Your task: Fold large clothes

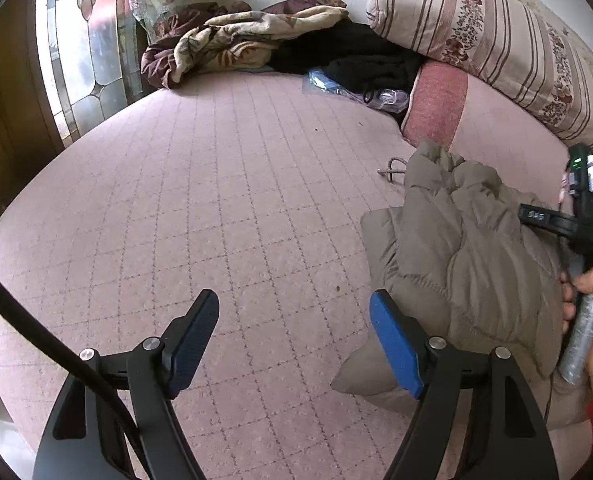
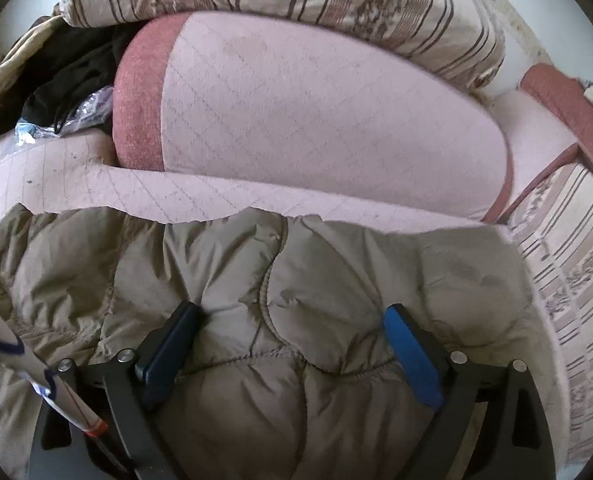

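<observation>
One padded khaki jacket (image 2: pixel 280 320), bunched into a rough bundle, lies on the bed (image 1: pixel 216 184) toward its right edge, just in front of the pink bolster (image 2: pixel 316 120), probably set there to be pressed flat for the last fold. There are two tongs: the left tongs (image 1: pixel 296 340) hang fairly wide and empty over bare mattress just beside the jacket's left edge, while the right tongs (image 2: pixel 292 344) stand wide astride a quilted panel, their pads seemingly not pinching it.
</observation>
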A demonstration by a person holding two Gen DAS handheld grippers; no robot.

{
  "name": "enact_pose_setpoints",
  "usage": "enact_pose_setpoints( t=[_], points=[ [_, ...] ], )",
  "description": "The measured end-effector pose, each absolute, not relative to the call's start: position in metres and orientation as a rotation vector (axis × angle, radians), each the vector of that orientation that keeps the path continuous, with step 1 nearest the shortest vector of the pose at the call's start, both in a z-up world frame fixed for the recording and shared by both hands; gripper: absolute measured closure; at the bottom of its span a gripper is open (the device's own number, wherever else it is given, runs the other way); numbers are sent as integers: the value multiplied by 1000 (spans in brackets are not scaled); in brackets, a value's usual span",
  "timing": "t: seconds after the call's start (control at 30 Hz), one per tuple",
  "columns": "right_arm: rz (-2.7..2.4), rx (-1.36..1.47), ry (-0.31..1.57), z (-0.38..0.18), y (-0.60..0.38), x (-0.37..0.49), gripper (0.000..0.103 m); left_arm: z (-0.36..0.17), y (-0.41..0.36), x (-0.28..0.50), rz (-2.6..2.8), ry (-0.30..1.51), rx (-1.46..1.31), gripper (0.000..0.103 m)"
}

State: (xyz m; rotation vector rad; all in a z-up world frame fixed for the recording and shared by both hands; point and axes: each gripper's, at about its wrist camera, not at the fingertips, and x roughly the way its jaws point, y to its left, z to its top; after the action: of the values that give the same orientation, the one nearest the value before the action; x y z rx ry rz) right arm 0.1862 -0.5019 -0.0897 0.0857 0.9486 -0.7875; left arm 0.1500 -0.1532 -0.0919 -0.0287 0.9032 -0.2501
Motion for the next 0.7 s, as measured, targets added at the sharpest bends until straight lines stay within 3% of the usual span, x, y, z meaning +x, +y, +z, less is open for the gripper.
enact_pose_setpoints(
  t=[0.17,0.33,0.47,0.7],
  points=[
    [-724,45,890,-56,-468,169,10,-88,-148,149,-289,912,-79,26],
    [-605,41,864,-33,-427,174,28,-84,-142,148,-311,915,-112,26],
    [-525,29,914,-46,-400,201,37,-83,-136,151,-313,915,-132,26],
    [-495,86,1031,-104,-383,236,37,-84,-130,159,-311,928,-158,26]
  ],
)
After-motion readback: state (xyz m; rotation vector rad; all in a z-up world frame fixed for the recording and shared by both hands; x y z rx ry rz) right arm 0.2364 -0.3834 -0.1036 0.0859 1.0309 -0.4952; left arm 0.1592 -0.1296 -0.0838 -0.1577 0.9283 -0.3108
